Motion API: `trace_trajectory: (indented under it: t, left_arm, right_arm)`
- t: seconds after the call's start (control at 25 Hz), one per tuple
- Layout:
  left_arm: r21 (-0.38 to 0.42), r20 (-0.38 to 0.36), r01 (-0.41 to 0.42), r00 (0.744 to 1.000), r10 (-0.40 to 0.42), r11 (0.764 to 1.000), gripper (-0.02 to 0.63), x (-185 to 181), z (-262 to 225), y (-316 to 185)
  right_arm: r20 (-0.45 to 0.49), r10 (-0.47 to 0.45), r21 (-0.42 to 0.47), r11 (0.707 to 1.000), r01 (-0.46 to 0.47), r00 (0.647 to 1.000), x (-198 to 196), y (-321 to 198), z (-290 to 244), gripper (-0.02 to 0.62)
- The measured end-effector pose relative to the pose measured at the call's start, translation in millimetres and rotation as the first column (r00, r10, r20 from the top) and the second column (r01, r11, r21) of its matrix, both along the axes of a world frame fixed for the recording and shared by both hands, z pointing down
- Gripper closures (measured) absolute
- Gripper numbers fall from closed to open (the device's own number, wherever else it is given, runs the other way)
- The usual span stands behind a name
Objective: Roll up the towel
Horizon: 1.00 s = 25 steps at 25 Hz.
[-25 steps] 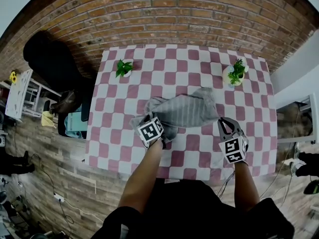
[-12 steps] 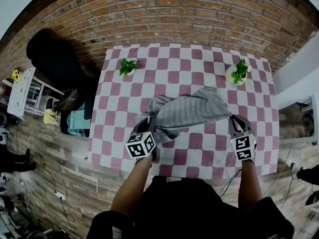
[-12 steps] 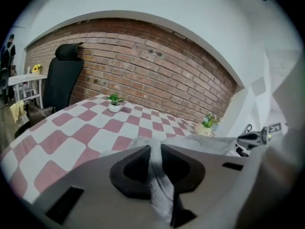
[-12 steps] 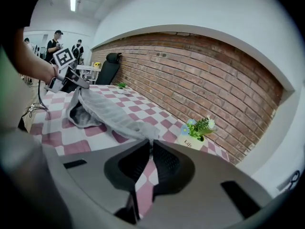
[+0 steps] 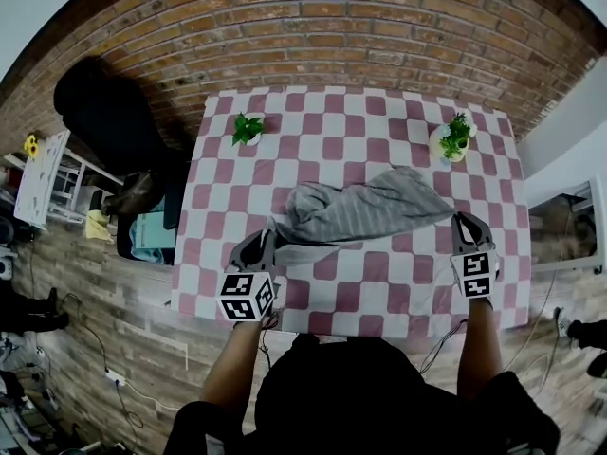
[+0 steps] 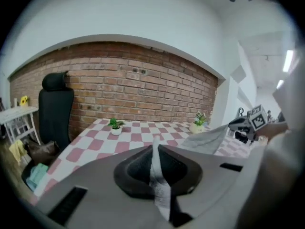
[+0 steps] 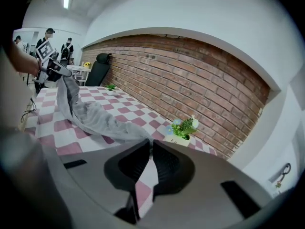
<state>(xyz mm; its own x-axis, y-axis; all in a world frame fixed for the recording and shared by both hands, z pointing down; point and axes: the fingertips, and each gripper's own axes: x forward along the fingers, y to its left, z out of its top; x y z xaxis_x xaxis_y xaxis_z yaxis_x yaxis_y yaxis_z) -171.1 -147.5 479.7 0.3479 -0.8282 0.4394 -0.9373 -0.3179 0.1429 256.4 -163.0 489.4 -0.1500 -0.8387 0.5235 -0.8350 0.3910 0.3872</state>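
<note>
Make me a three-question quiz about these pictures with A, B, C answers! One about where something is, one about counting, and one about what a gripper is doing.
1. Where is the towel?
A. on the floor
B. stretched between the left gripper and the right gripper
C. over the chair

2. How many potted plants stand on the table?
A. one
B. two
C. four

3. How are the left gripper's jaws?
A. wide open, empty
B. shut on a plant
C. shut on the towel

Answers:
1 B: the head view shows each gripper holding one end.
2 B: one stands near each far corner.
3 C: the left gripper view shows cloth pinched between closed jaws.
</note>
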Motion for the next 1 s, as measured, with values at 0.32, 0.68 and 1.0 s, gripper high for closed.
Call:
trace_trajectory:
  t: [0.32, 0.68, 1.0]
  left_arm:
    - [0.186, 0.266, 0.005, 0.962, -0.055, 0.983, 0.594, -77.8, -61.1, -35.7]
    - [0.253, 0.458, -0.138, 0.889, 0.008, 0.958, 0.594, -106.5, -123.4, -125.0]
    - [0.321, 0.505, -0.238, 0.862, 0.047, 0.917, 0.594, -84.1, -185.9, -201.2]
  right_arm:
    - [-0.084, 0.064, 0.105, 0.993, -0.055, 0.994, 42.5, -15.2, -50.9, 0.571]
    - [-0.178, 0.091, 0.207, 0.977, -0.053, 0.980, 87.2, -66.6, -112.0, 0.571]
    - [-0.223, 0.106, 0.262, 0.964, -0.046, 0.969, 103.8, -121.8, -163.3, 0.571]
